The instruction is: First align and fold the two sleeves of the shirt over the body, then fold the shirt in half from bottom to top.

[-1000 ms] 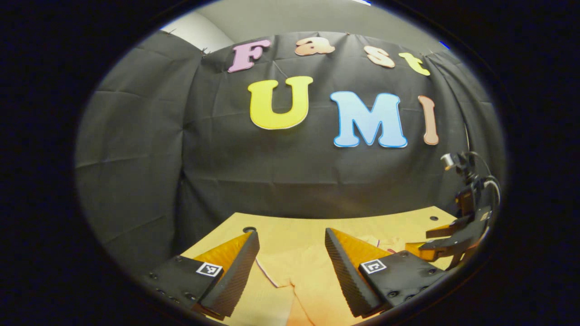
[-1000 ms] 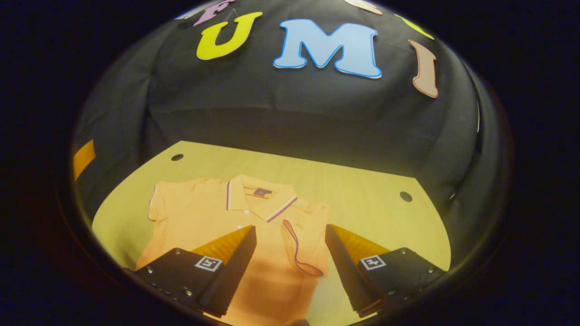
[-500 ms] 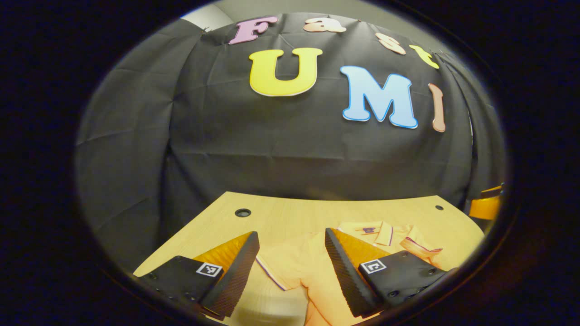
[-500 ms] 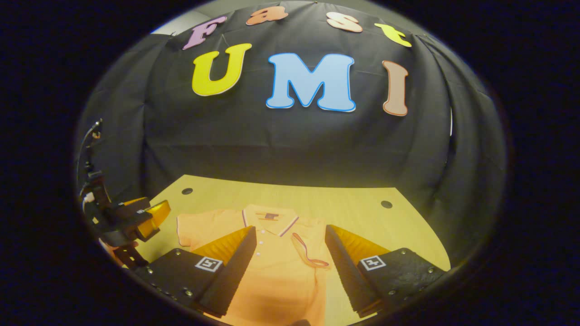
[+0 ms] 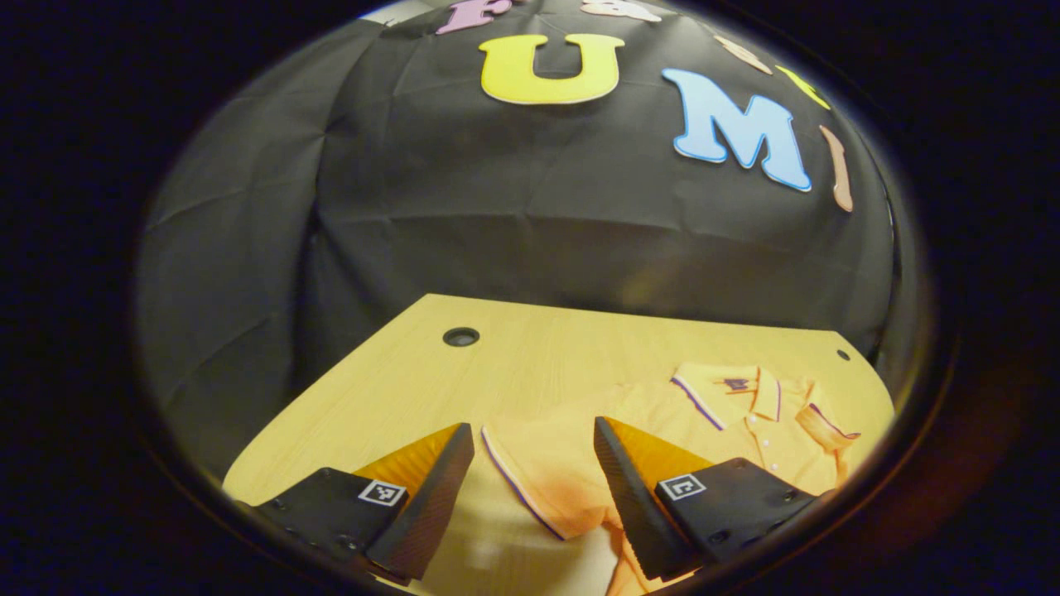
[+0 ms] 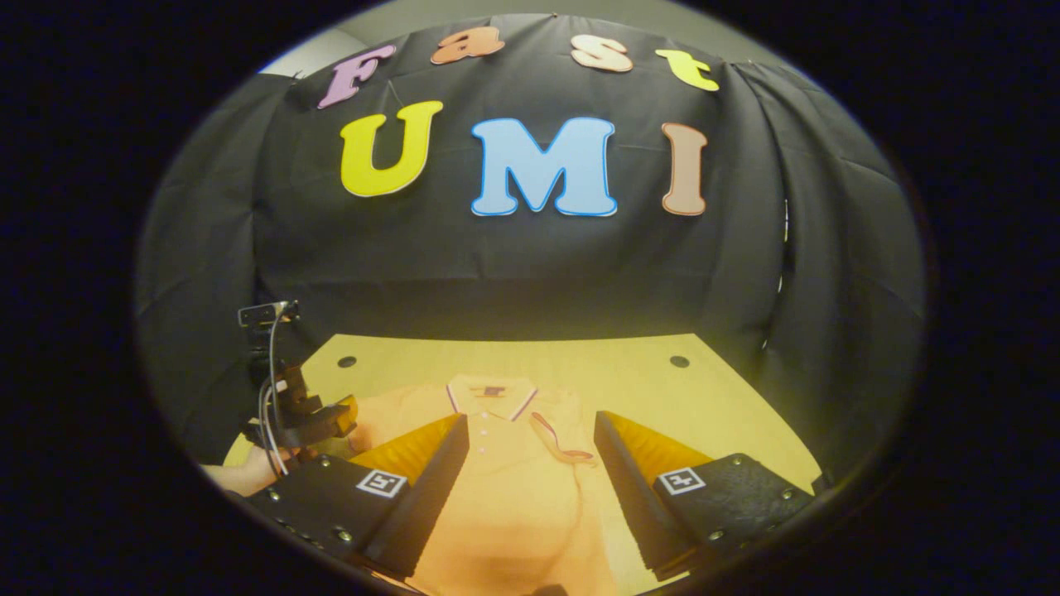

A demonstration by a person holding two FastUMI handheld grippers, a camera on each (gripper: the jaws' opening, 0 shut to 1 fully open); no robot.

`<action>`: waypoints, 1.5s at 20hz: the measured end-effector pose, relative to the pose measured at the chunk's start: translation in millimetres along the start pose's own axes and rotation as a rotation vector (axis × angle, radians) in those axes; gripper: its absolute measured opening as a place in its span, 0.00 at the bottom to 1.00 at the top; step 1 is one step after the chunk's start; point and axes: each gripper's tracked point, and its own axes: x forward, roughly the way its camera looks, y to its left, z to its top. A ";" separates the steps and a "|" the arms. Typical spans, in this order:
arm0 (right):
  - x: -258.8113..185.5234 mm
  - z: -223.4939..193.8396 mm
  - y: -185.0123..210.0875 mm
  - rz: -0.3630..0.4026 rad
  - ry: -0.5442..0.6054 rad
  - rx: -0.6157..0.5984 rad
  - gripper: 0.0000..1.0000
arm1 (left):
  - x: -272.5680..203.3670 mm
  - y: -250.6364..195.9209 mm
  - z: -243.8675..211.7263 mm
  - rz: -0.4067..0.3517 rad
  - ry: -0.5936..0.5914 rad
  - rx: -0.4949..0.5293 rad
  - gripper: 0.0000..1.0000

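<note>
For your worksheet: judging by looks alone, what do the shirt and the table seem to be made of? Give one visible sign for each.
Shirt: seems a soft matte knit fabric; it lies limp and flat, with a striped collar and small buttons. The exact fibre cannot be told.

Table: looks like pale wood or wood-look laminate with a smooth, faintly glossy finish; fine straight grain lines run across it.

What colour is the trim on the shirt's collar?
Purple and white striping on the orange collar, clearest in the left gripper view.
</note>
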 end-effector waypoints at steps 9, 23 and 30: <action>-29.3 -21.8 -6.4 -0.015 0.046 0.035 0.95 | 47.2 9.2 -38.7 0.028 0.129 -0.012 0.95; -43.3 -43.4 -24.4 -0.015 0.066 0.131 0.95 | 63.7 -16.9 -41.9 -0.009 0.161 0.127 0.30; -46.1 -43.7 -53.2 -0.043 0.032 0.162 0.95 | 60.6 -27.3 -34.3 -0.005 0.170 0.201 0.11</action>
